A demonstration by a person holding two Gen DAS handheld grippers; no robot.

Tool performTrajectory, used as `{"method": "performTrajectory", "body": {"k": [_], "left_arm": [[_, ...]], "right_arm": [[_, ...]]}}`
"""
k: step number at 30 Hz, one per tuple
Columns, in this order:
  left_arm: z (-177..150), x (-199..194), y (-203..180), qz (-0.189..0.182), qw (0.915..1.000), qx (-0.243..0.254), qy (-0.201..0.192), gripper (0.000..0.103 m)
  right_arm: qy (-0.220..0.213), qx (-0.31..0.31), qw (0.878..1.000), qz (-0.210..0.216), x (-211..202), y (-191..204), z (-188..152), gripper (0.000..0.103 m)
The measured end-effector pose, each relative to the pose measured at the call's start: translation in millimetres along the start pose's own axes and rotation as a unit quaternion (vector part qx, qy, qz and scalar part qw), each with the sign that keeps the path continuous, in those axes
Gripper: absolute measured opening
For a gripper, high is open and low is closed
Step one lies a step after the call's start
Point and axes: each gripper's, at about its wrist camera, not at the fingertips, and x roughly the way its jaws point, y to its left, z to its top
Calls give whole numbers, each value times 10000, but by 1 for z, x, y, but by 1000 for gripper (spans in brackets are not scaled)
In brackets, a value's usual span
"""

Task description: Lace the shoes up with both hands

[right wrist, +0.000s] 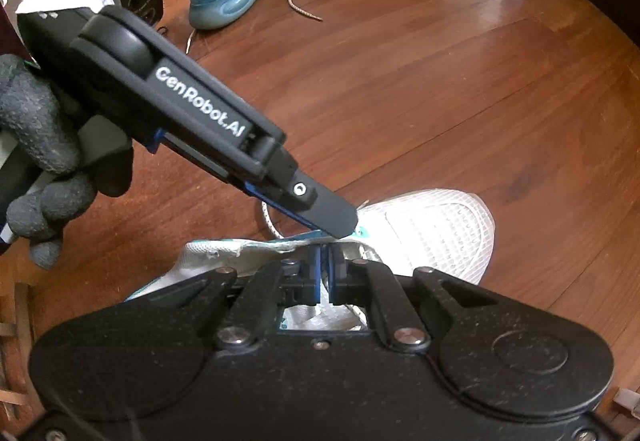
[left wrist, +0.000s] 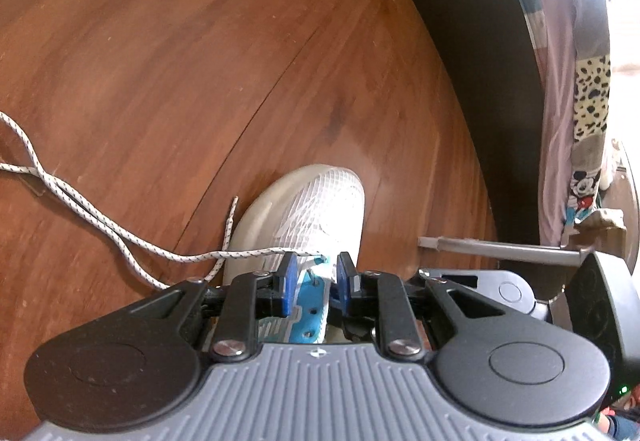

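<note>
Sneaker (right wrist: 432, 229), white mesh with teal trim, lies on the wooden floor (right wrist: 440, 89). Left claw (left wrist: 316, 273) is spread over its eyelets; right claw (right wrist: 325, 273) is pressed nearly together at its tongue, grip unclear. Speckled lace (left wrist: 100, 217) trails leftward.

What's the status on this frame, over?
Left tongs open, straddling the shoe's blue eyelet strip. Right tongs nearly shut on shoe fabric. Lace trails loose on the floor. Nothing in the way.

Left gripper (left wrist: 316, 277) parted — right gripper (right wrist: 323, 273) nearly closed, gloved hand (right wrist: 44, 161)
</note>
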Motion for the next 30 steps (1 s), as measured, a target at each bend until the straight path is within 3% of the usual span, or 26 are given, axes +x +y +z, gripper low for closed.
{"method": "performTrajectory", "body": {"k": [6, 12, 18, 24, 30], "left_arm": [[0, -1, -6, 160, 9996, 220, -15, 16], [1, -1, -15, 252, 9984, 503, -12, 0], [0, -7, -24, 411, 9961, 774, -39, 0], [4, -27, -40, 439, 9928, 1082, -267, 0], [27, -88, -69, 203, 9871, 1273, -948, 0]], "right_arm": [[-14, 112, 9999, 38, 1, -3, 0, 2], [-1, 101, 9999, 16, 1, -1, 1, 2], [84, 245, 9996, -101, -13, -2, 1, 4], [262, 243, 9983, -469, -53, 1, 1, 34], [439, 240, 9952, -836, -92, 4, 1, 38]]}}
